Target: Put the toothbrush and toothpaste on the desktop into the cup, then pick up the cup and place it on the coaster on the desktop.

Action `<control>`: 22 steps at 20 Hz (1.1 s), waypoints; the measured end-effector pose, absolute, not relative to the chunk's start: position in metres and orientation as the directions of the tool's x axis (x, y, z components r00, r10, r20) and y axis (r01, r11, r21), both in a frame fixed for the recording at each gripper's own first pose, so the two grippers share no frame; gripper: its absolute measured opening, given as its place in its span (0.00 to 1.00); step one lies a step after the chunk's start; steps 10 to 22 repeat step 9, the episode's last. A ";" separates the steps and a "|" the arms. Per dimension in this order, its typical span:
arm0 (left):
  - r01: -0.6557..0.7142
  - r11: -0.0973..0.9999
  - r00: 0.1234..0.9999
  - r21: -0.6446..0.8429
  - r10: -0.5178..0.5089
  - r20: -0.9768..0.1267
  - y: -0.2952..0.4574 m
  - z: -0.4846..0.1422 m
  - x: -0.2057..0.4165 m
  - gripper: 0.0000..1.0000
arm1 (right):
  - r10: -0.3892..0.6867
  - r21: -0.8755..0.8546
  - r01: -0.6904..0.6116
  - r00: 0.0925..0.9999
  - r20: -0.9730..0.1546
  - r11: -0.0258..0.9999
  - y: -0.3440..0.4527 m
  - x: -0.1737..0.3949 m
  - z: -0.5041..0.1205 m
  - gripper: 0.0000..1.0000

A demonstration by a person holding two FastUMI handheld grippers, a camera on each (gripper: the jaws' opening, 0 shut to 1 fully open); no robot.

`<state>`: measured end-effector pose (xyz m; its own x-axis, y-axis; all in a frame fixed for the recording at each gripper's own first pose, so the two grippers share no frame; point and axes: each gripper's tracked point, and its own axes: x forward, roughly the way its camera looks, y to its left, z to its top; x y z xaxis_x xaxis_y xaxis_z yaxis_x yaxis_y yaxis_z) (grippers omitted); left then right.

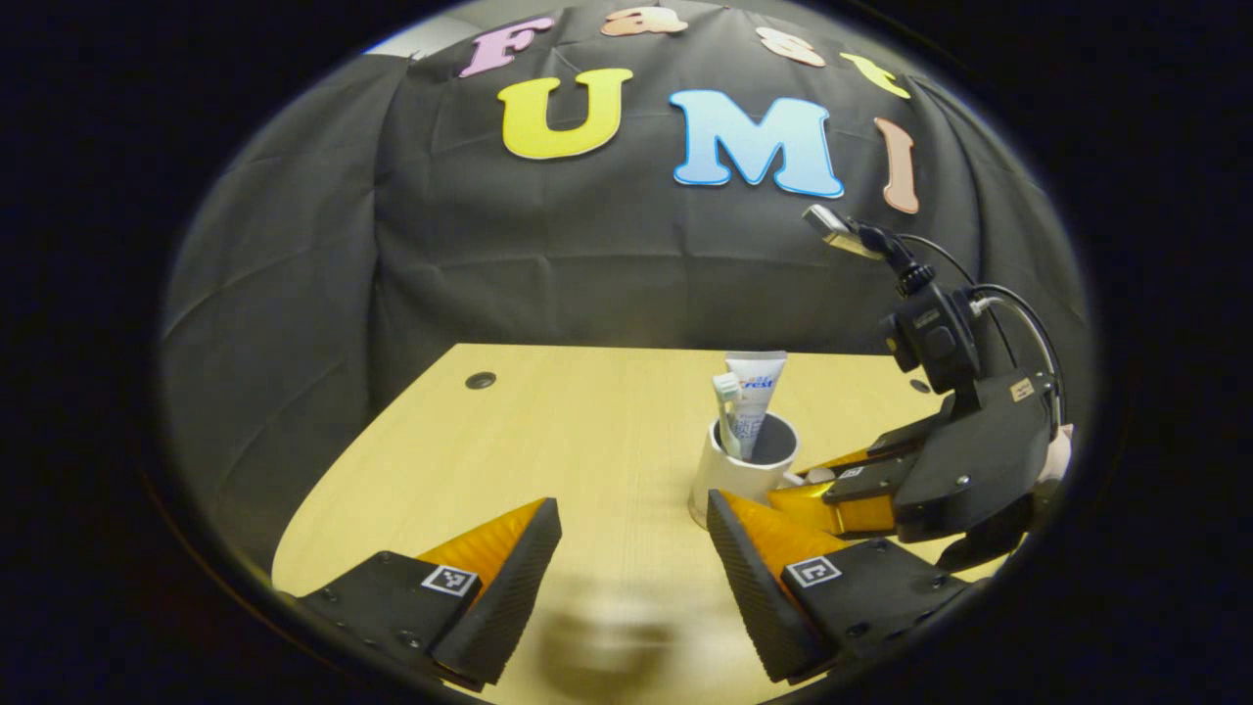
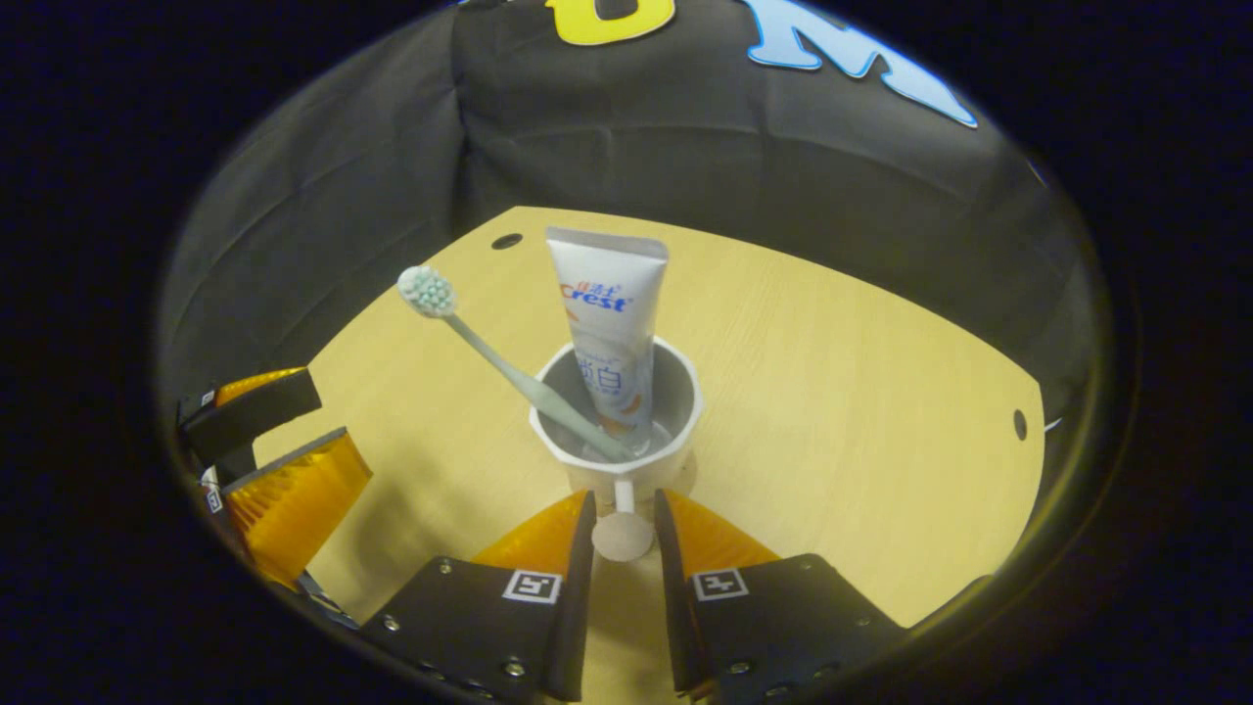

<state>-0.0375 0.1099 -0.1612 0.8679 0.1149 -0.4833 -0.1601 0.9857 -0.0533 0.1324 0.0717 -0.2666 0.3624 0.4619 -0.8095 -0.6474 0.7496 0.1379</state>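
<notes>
Left gripper view: left gripper (image 1: 634, 548) hovering over wooden desktop (image 1: 578, 431), fingers spread wide, gripping nothing. White cup (image 1: 741, 468) standing just right of it, holding toothpaste (image 1: 754, 397) and toothbrush (image 1: 726, 409).

Right gripper view: right gripper (image 2: 624, 524) closing on cup handle (image 2: 624, 519); finger contact unclear. Toothbrush leaning left, toothpaste nearly upright.

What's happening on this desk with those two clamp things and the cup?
A person is working two handheld tools over a wooden desk. The toothbrush and toothpaste already stand in the white cup. The right tool has its fingers close on either side of the cup's handle, apparently gripping it, though contact is hard to confirm. The left tool is open beside the cup, holding nothing. Whether the cup sits on a coaster is unclear.
</notes>
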 end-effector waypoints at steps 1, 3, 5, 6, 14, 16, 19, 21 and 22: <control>-0.154 0.987 0.870 -0.053 0.110 -0.480 0.107 -0.159 -0.036 0.98 | 0.467 0.144 -0.646 0.364 -0.806 0.750 0.070 0.127 -0.262 0.34; -0.141 0.989 0.878 -0.050 0.102 -0.468 0.103 -0.152 -0.033 0.98 | 0.481 0.153 -0.638 0.380 -0.790 0.755 0.061 0.122 -0.250 0.34; -0.121 0.991 0.891 -0.053 0.085 -0.445 0.095 -0.137 -0.031 0.98 | 0.493 0.164 -0.622 0.403 -0.771 0.765 0.046 0.117 -0.234 0.34; -0.110 0.993 0.897 -0.053 0.076 -0.435 0.090 -0.129 -0.029 0.98 | 0.497 0.168 -0.612 0.419 -0.760 0.773 0.038 0.117 -0.225 0.34; -0.073 0.996 0.918 -0.046 0.050 -0.393 0.075 -0.104 -0.022 0.98 | 0.470 0.121 -0.572 0.514 -0.718 0.811 0.016 0.121 -0.196 0.34; -0.073 0.996 0.918 -0.046 0.050 -0.393 0.075 -0.104 -0.022 0.98 | 0.470 0.121 -0.572 0.514 -0.718 0.811 0.016 0.121 -0.196 0.34; -0.073 0.996 0.918 -0.046 0.050 -0.393 0.075 -0.104 -0.022 0.98 | 0.470 0.121 -0.572 0.514 -0.718 0.811 0.016 0.121 -0.196 0.34; -0.073 0.996 0.918 -0.046 0.050 -0.393 0.075 -0.104 -0.022 0.98 | 0.470 0.121 -0.572 0.514 -0.718 0.811 0.016 0.121 -0.196 0.34; -0.073 0.996 0.918 -0.046 0.050 -0.393 0.075 -0.104 -0.022 0.98 | 0.470 0.121 -0.572 0.514 -0.718 0.811 0.016 0.121 -0.196 0.34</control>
